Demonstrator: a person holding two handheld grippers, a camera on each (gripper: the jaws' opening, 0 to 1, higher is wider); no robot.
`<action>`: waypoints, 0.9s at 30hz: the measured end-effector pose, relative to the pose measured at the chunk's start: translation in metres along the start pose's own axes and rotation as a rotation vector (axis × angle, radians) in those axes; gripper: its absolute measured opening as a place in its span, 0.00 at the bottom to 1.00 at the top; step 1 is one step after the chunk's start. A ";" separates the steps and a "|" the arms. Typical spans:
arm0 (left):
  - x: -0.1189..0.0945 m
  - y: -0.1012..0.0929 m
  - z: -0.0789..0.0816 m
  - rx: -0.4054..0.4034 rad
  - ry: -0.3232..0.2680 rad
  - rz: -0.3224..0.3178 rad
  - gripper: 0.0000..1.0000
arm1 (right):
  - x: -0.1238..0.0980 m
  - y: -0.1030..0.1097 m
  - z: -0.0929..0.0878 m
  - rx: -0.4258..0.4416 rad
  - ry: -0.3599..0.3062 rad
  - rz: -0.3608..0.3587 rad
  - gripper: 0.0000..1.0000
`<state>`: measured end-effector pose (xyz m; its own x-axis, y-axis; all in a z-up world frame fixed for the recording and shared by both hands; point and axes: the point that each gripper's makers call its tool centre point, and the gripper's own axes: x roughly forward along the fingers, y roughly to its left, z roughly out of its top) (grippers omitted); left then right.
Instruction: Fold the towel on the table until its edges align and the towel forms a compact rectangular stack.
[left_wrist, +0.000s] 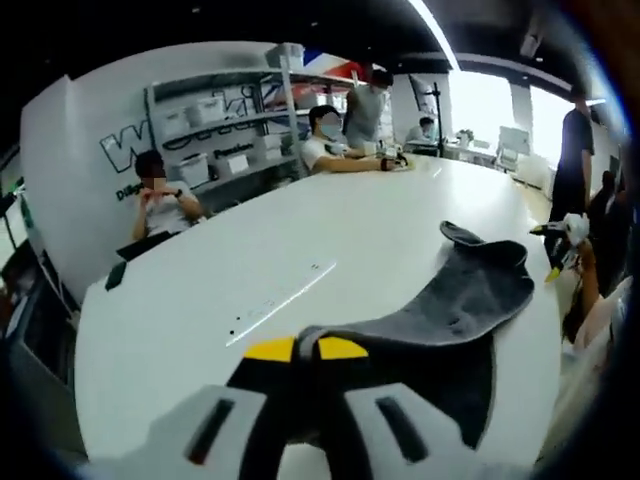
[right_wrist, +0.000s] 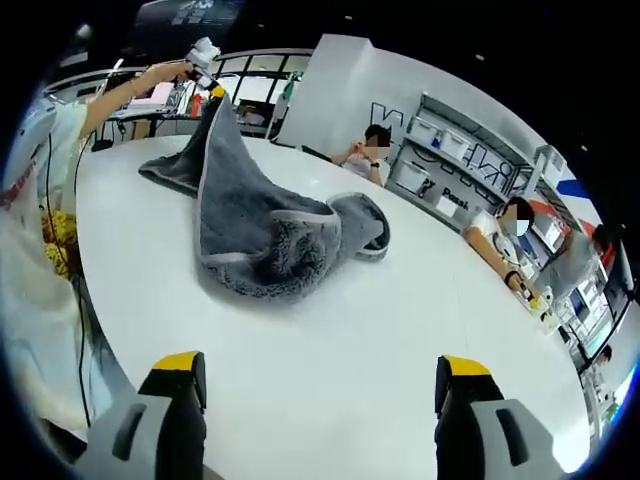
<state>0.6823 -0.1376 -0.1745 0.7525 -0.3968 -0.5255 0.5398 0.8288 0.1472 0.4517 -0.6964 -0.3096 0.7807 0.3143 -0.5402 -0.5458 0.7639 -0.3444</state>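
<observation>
White table (right_wrist: 330, 340) in shelved office, wall lettering partly hidden and unreadable, grey towel (right_wrist: 265, 235) corner lifted, clamped by left gripper (left_wrist: 305, 350), right gripper (right_wrist: 315, 385) held wide ahead of towel.

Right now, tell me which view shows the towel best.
The right gripper view. There the whole towel shows, one corner lifted by the left gripper, the rest bunched on the table. The left gripper view is too close: the towel runs edge-on from that gripper's shut jaws, hiding its shape.
</observation>
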 end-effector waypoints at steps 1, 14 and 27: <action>0.003 0.004 -0.005 0.009 0.016 0.012 0.07 | 0.000 0.000 0.000 -0.001 -0.001 0.001 0.99; 0.069 0.025 -0.060 0.061 0.148 0.071 0.08 | 0.000 0.006 0.000 -0.015 0.015 0.013 0.99; 0.092 0.029 -0.091 0.072 0.217 0.089 0.18 | -0.003 0.009 -0.004 -0.017 0.027 0.021 0.99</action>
<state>0.7330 -0.1139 -0.2945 0.7038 -0.2226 -0.6746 0.5063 0.8233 0.2565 0.4433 -0.6929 -0.3144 0.7604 0.3150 -0.5680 -0.5676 0.7473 -0.3454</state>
